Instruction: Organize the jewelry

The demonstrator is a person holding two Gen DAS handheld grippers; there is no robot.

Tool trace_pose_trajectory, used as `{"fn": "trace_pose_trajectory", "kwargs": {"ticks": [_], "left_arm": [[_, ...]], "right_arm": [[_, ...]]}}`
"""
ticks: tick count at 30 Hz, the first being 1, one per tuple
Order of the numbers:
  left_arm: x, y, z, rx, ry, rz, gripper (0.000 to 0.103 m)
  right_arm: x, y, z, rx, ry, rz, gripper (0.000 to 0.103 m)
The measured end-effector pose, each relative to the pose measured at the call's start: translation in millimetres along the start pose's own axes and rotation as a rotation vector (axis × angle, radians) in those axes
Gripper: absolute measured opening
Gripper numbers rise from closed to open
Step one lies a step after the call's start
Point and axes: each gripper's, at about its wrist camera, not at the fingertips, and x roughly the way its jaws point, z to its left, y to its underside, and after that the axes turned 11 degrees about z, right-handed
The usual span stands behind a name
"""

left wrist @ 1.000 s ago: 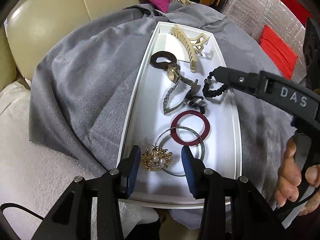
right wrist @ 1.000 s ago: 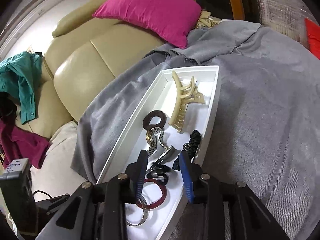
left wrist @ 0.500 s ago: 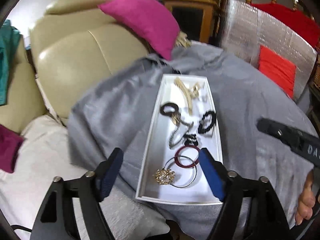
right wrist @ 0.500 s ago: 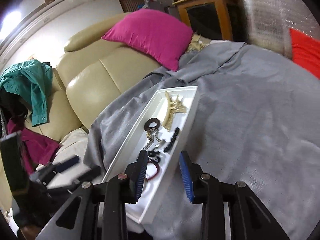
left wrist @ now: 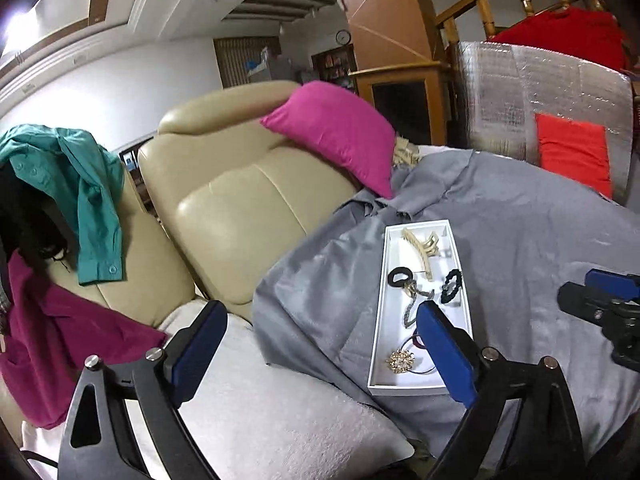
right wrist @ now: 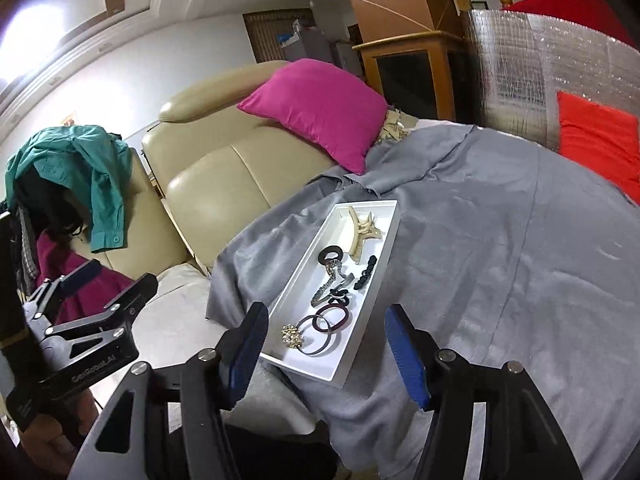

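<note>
Left gripper (left wrist: 320, 354) gapes, empty; right gripper (right wrist: 326, 350) apparently half-spread, just widened.

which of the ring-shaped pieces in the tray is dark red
The flat maroon bangle, near the tray's front end. It overlaps the thin silver hoop; the two hair ties further back are black or dark brown.

Both grippers pulled up and back from the white tray (right wrist: 362, 322); it now sits smaller in both views. Left gripper (left wrist: 320, 354) jaws just opened wide, off the gold brooch (left wrist: 401, 361), nothing between them. Right gripper (right wrist: 326, 346) jaws also just opened, empty, clear of the black beaded bracelet (right wrist: 365, 271).
</note>
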Motion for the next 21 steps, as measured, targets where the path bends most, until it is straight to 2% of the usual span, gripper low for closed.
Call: {"fn": "trace_pose_trajectory", "kwargs": {"ticks": [8,12,18,21], "left_arm": [[-15,5,-11,0.056,-0.023,-0.012,0.096],[-15,5,-13,0.056,-0.03,0.009,0.096],[-12,8,-10,0.033,-0.075,0.059,0.096],[-12,12,-5,0.022,-0.124,0.066,0.096]], "right_arm": [[-14,8,1,0.019,0.008,-0.013,0.065],[-19,10,0,0.017,0.01,-0.018,0.065],[-26,14,7,0.0,0.032,-0.02,0.065],[-28,19,10,-0.005,0.051,-0.013,0.065]]}}
